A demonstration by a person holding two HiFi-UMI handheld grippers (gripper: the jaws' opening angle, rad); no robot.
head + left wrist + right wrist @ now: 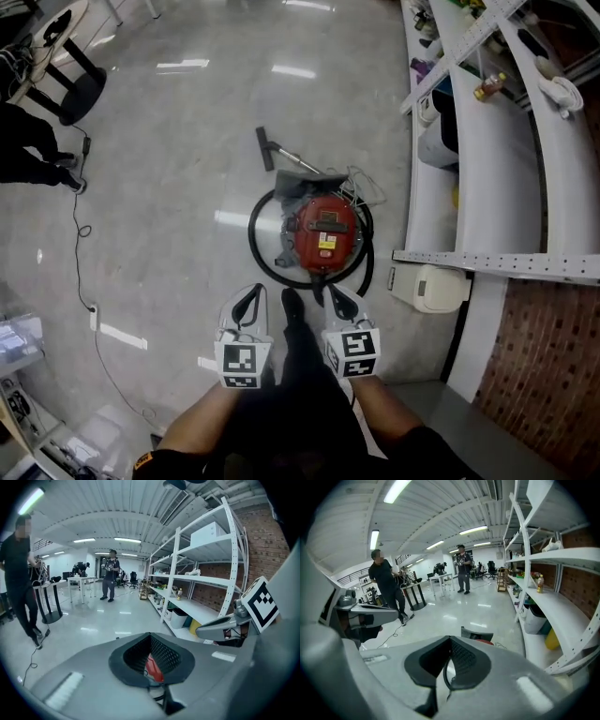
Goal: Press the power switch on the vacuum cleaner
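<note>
A red canister vacuum cleaner [323, 232] stands on the glossy floor with its black hose [258, 246] looped round it. Its top carries a dark panel and a yellow label; I cannot make out the switch. My left gripper [251, 294] hangs just short of the vacuum, at its near left, jaws closed and holding nothing. My right gripper [337, 294] hangs at its near right, over the hose, also closed and holding nothing. In the left gripper view, a sliver of the red vacuum cleaner [153, 668] shows through the gap behind the closed tips [150, 634]. The right gripper view shows the vacuum cleaner [477, 635] past the tips [449, 638].
White metal shelving [487, 141] with bins and bottles runs along the right. A white box [429, 288] lies at its foot. The vacuum's floor nozzle [265, 148] points away. A cable [80, 225] trails on the left, near a person's legs [28, 150] and a round-based table [70, 89].
</note>
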